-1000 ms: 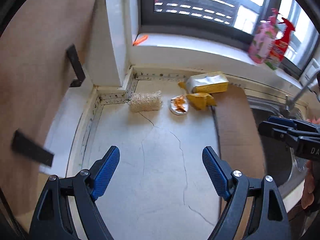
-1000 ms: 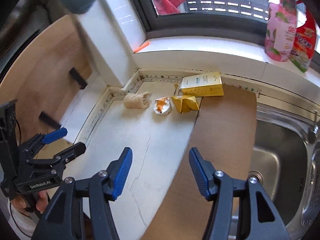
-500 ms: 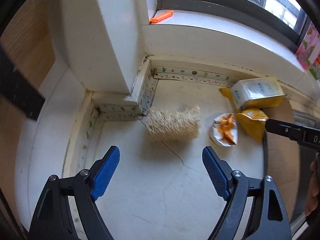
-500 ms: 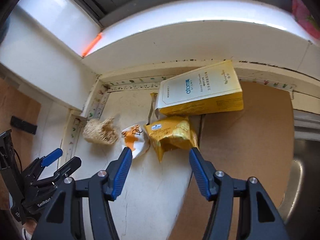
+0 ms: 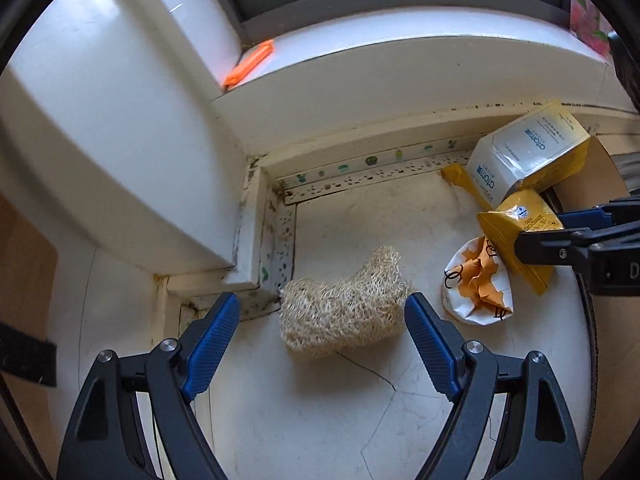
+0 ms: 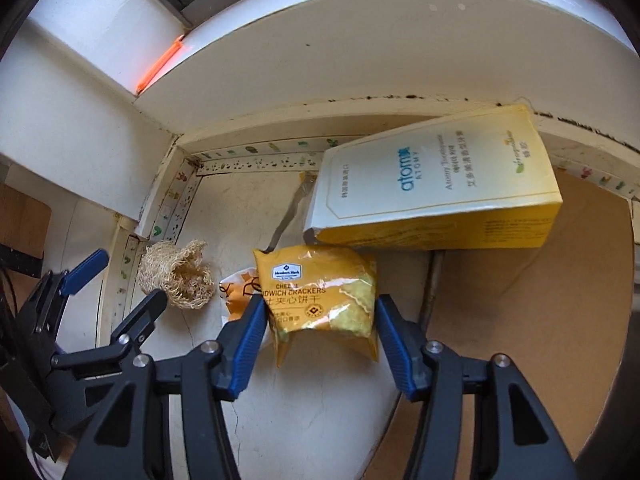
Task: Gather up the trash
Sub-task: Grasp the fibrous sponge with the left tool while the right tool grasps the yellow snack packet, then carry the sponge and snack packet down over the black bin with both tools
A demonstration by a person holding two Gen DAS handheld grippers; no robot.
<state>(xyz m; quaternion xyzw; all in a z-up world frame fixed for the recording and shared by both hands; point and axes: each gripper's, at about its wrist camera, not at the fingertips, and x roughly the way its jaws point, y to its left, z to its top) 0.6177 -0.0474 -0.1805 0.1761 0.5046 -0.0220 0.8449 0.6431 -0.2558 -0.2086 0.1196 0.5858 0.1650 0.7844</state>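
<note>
The left gripper (image 5: pixel 322 328) is spread wide around a loofah scrap (image 5: pixel 344 312) by the counter corner. Further right, the right gripper (image 6: pixel 318 340) (also spread) brackets a cracker packet (image 6: pixel 320 296) below a yellow box (image 6: pixel 432 184).

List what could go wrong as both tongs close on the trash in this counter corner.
1. The right tongs straddle the crinkled yellow cracker packet; the thin foil may slip or tear.
2. The yellow-and-white carton looks to rest against that packet, so lifting may shift it.
3. The left tongs flank the beige fibrous loofah scrubber, which sits close to the wall trim; one pad might catch there.
</note>
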